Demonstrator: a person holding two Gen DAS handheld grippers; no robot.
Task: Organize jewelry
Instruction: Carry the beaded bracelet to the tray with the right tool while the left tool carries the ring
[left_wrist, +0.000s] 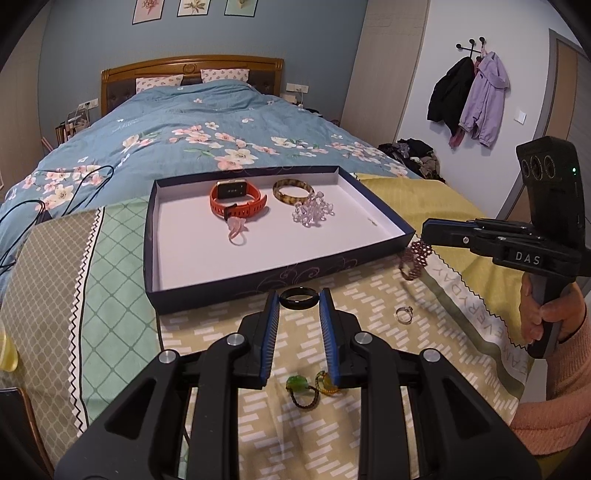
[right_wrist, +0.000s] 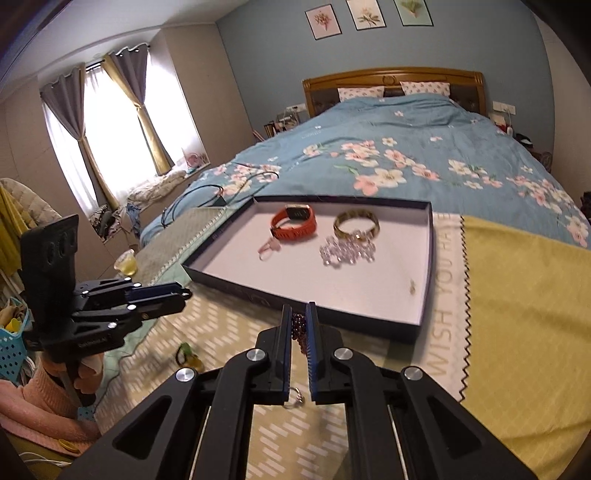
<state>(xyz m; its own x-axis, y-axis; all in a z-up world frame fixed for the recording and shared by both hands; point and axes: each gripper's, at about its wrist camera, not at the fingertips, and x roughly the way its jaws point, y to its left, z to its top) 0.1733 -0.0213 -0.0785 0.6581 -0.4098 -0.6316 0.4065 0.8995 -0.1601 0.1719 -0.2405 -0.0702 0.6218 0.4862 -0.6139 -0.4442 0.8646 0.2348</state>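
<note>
Bedroom, patterned cloth (left_wrist: 221, 332) at the bed's near end. A dark bangle (left_wrist: 298, 297) is pinched in the left gripper (left_wrist: 298, 300); a beaded bracelet (right_wrist: 300, 326) is clamped in the nearly closed right gripper (right_wrist: 300, 314), lifted, presumably for transfer into the far tray (left_wrist: 258, 284).

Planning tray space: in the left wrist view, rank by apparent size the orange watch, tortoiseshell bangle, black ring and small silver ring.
1. Orange watch
2. Tortoiseshell bangle
3. Black ring, though nearer the camera, so it may be flattered
4. Small silver ring
</note>
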